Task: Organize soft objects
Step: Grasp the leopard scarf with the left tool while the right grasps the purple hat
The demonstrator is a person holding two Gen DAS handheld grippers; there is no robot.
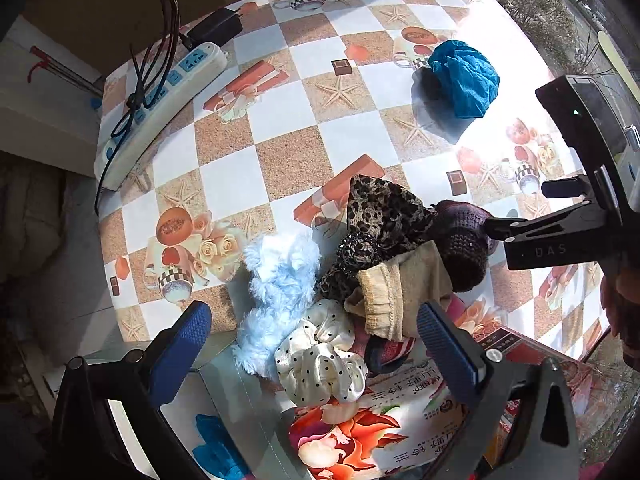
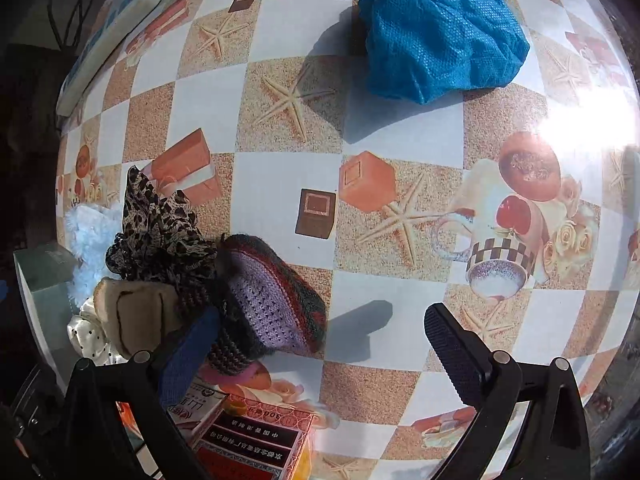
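Note:
A heap of soft things lies at a floral box (image 1: 400, 432): a fluffy light-blue piece (image 1: 280, 280), a white polka-dot scrunchie (image 1: 320, 364), a beige sock (image 1: 400, 292), a leopard-print cloth (image 1: 384, 216) and a dark purple knitted hat (image 1: 464, 240). A blue cloth (image 1: 464, 76) lies apart at the far right. My left gripper (image 1: 316, 352) is open above the scrunchie. In the right wrist view my right gripper (image 2: 320, 344) is open, its left finger (image 2: 188, 356) beside the knitted hat (image 2: 272, 300); the blue cloth (image 2: 440, 28) lies far ahead.
A white power strip (image 1: 160, 100) with black cables lies at the table's far left edge. The checkered tablecloth (image 1: 280, 152) covers the table. A red printed box (image 2: 256, 440) sits near the front edge. The right gripper's body (image 1: 560, 236) shows at the right.

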